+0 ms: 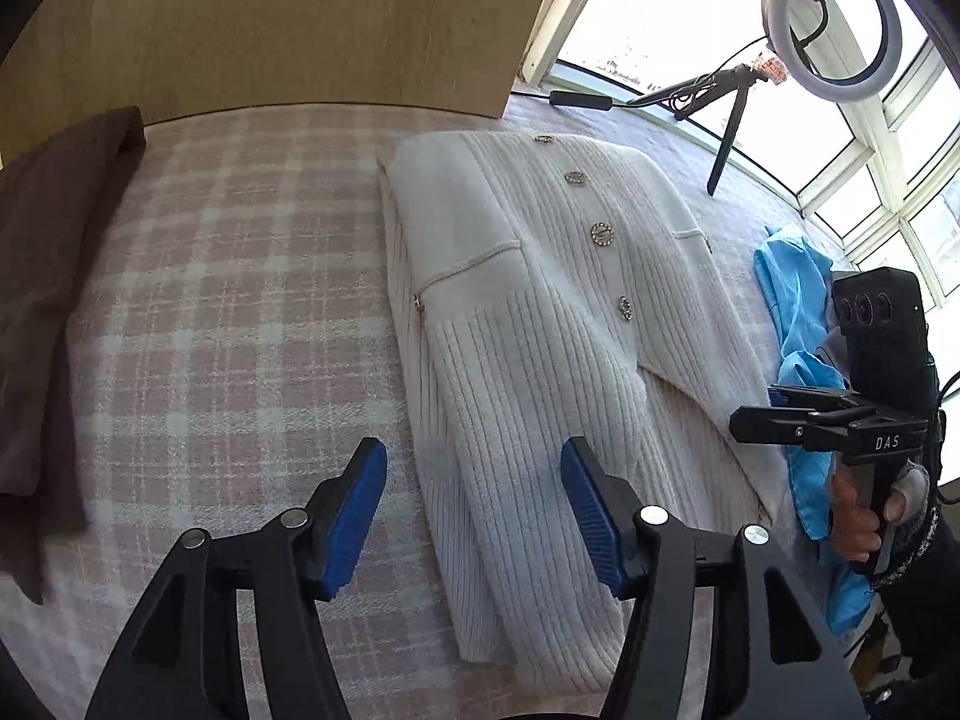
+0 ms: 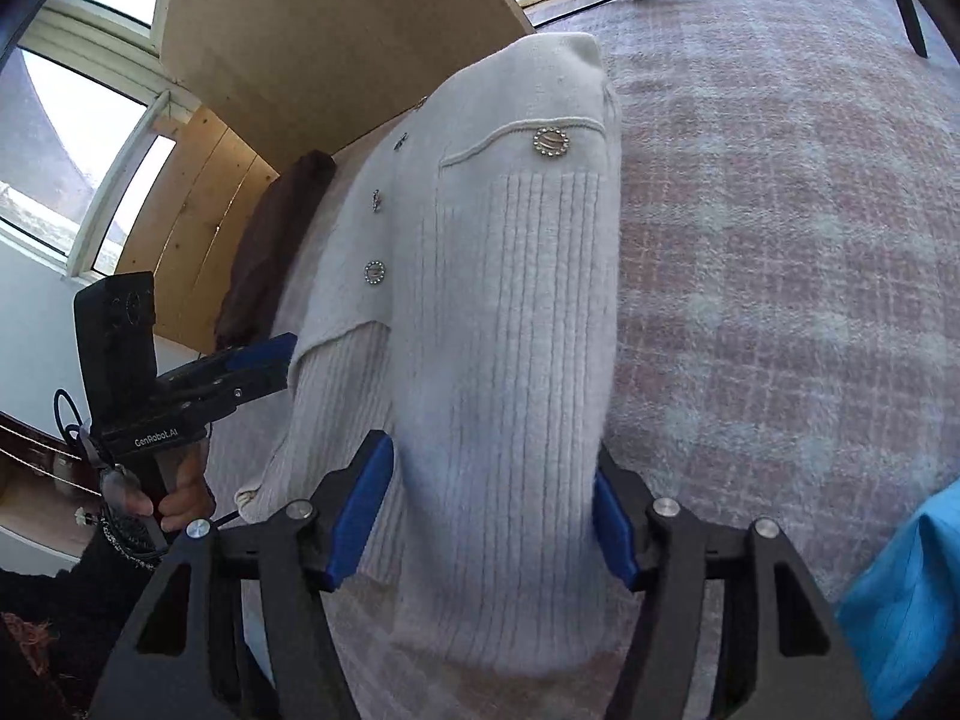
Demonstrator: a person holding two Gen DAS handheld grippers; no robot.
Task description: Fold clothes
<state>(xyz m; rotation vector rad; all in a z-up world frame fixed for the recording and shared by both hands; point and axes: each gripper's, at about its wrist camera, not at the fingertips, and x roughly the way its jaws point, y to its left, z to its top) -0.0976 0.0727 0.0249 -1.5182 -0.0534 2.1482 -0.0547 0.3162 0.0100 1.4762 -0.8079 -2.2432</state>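
Cardigan: we see the white ribbed cardigan (image 1: 540, 324) lying on the checked bedspread (image 1: 240, 300), both sleeves folded over the buttoned front, collar toward the headboard (image 1: 300, 18).
Left gripper (image 1: 474, 516): our jaws are spread wide above the near sleeve, holding nothing.
Right gripper (image 2: 492, 516): our jaws are also apart, straddling the other folded sleeve.
Bedspread edges: a brown garment (image 1: 54, 300) lies along the left edge, blue cloth (image 1: 798, 324) at the right edge.
Ring light (image 1: 834, 18): it stands by the window.
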